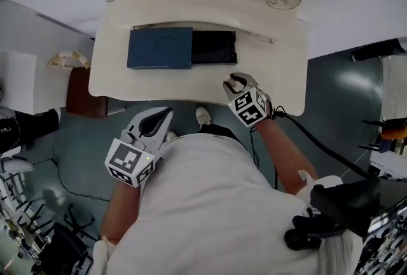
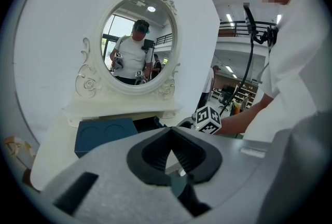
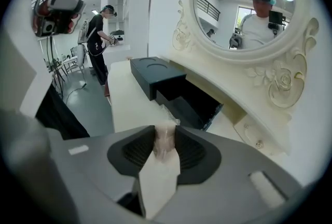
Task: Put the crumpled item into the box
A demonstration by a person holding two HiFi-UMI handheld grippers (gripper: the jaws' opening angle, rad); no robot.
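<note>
A dark blue box [image 1: 159, 48] lies on the cream dressing table [image 1: 165, 86], with its black inner tray [image 1: 213, 46] slid out to the right. My right gripper [image 1: 230, 84] rests low over the table just in front of the tray. In the right gripper view its jaws [image 3: 165, 137] are shut on a pale crumpled item [image 3: 165, 145] that fills the gap; the box [image 3: 155, 75] and its open tray [image 3: 189, 101] lie just beyond. My left gripper [image 1: 166, 116] hangs off the table's front edge, shut and empty [image 2: 168, 132], pointing toward the box [image 2: 106, 135].
An ornate oval mirror [image 2: 137, 44] stands at the back of the table. A brown stool [image 1: 86, 94] sits at the table's left end. A black cable [image 1: 318, 143] trails from my right gripper toward gear on the floor at the right.
</note>
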